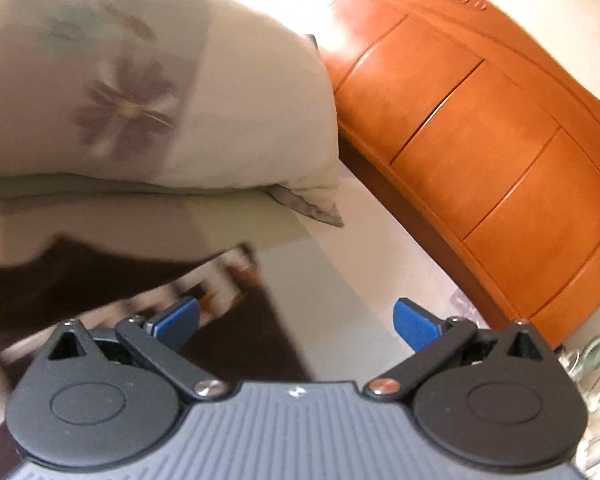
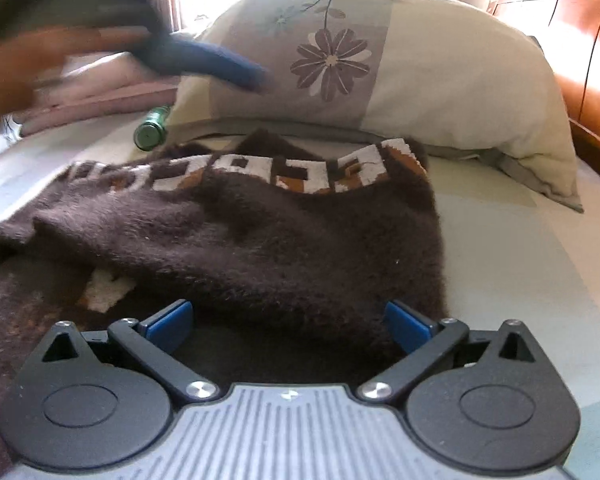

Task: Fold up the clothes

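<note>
Both grippers are seen with their blue pads spread wide and nothing pinched between them. No cloth is gripped by the right gripper [image 2: 288,326], whose pads hang just above the near edge of the sweater [image 2: 260,236]. That sweater, dark brown and fuzzy, is laid flat on the pale bed [image 2: 520,264], partly folded over itself, with white and orange block letters shown across its far part and a small white-and-orange patch exposed at its near left. Behind it a pillow [image 2: 420,76], printed with a purple flower, is propped on the bed, and a green bottle [image 2: 152,130] is lain on its side just beside the pillow's left end. A blurred hand [image 2: 24,68] and a blurred blue-tipped tool are seen above the sweater's far left side; its state cannot be told from this view. In the left wrist view, the left gripper [image 1: 296,324] is held over the bed's edge, with the sweater's blurred corner [image 1: 100,276] under its left pad, the pillow [image 1: 180,92] beyond and an orange wooden headboard [image 1: 480,132] at the right.
</note>
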Demonstrator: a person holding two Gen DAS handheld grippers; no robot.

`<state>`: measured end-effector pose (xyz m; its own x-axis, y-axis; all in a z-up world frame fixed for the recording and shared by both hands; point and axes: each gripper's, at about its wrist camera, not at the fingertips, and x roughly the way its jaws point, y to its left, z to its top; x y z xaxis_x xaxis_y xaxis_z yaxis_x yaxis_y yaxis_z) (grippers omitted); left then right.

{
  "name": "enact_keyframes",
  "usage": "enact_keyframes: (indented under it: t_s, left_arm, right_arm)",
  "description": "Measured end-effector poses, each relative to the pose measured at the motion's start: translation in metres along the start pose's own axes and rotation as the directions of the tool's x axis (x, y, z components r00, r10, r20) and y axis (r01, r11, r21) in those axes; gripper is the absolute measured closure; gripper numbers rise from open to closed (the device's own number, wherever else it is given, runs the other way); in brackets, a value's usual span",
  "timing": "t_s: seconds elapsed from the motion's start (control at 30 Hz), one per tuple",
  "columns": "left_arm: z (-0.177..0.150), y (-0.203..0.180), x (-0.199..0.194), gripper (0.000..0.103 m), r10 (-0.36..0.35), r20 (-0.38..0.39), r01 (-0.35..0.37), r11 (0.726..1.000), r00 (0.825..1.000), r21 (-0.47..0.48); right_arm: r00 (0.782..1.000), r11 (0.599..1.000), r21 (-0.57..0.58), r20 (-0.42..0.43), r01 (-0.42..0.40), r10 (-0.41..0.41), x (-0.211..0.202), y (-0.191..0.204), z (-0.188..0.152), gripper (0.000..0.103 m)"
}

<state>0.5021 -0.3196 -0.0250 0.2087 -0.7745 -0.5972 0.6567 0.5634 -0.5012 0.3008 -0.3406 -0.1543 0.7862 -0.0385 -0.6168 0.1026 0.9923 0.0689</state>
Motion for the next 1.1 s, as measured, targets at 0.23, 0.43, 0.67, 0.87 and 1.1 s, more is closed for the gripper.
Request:
enact_keyframes:
  t_s: [0.23,0.43,0.67,0.87,1.1]
  left_arm:
    - [0.024,0.018,0.107,0.001,0.074,-0.11,-0.083,0.994,0.991,-0.073]
    - [0.021,0.041,0.164,0.001,0.112,-0.131,-0.131,0.98,0.985,-0.147]
    - [0.024,0.004,0.12,0.001,0.148,-0.088,-0.149,0.989,0.985,0.006]
    - [0.022,-0.006,0.112,0.001,0.008,-0.175,-0.007,1.0,0.985,0.002]
    - [0.022,0.021,0.165,0.001,0.082,-0.22,-0.098,0.993,0.972,-0.062]
  right_arm:
    - [0.998,0.998,-0.003,0.01,-0.059,0.059,-0.008,-0.008,-0.005,0.0]
    - [0.999,0.999,-0.026,0.007,-0.046,0.046,-0.007,-0.003,-0.005,0.0]
    - [0.999,0.999,-0.013,0.011,-0.049,0.05,-0.009,-0.002,-0.002,0.0]
    - [0.999,0.999,-0.018,0.01,-0.036,0.036,-0.009,0.0,-0.003,0.0]
    - [0.999,0.999,-0.01,0.01,-0.041,0.041,-0.009,-0.002,-0.002,0.0]
